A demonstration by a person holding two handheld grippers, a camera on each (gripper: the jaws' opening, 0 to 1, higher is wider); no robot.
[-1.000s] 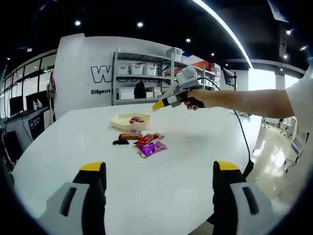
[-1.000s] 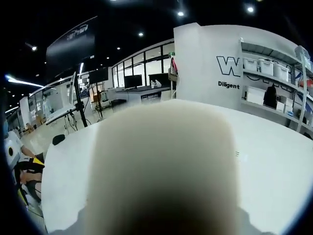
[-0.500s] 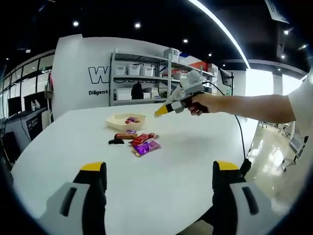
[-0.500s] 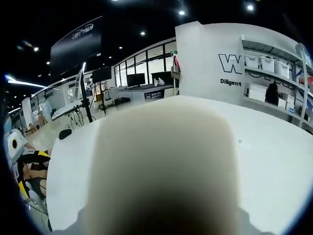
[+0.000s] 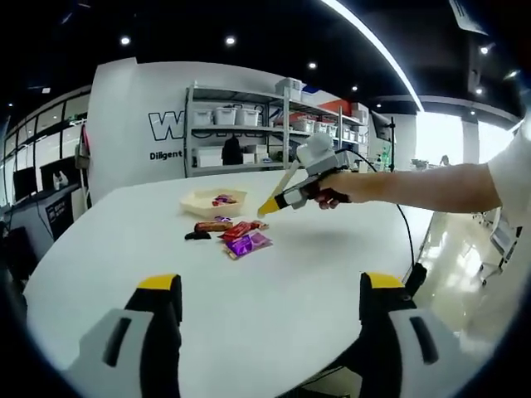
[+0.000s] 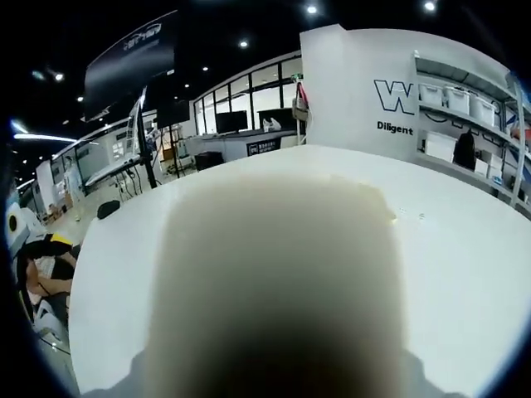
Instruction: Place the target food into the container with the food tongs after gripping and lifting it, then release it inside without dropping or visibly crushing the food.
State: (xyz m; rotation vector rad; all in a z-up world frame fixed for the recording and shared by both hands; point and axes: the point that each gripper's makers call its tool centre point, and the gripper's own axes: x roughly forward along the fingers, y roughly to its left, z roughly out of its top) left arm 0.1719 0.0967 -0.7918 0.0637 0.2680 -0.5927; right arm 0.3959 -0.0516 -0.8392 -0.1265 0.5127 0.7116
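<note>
I see wrapped snacks [image 5: 239, 237], red and purple, mid-desk [image 5: 249, 315] beside a cream container [image 5: 214, 201]. My left tool [image 5: 264, 290] gapes empty; right tool [image 5: 274, 204] holds cream tongs [image 6: 274, 282], clamped.

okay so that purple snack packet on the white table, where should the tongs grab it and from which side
The purple packet lies flat on the white table, so come from above and pinch across its short width at the middle. Approach from its open near side; the red packet crowds the far side.
</note>
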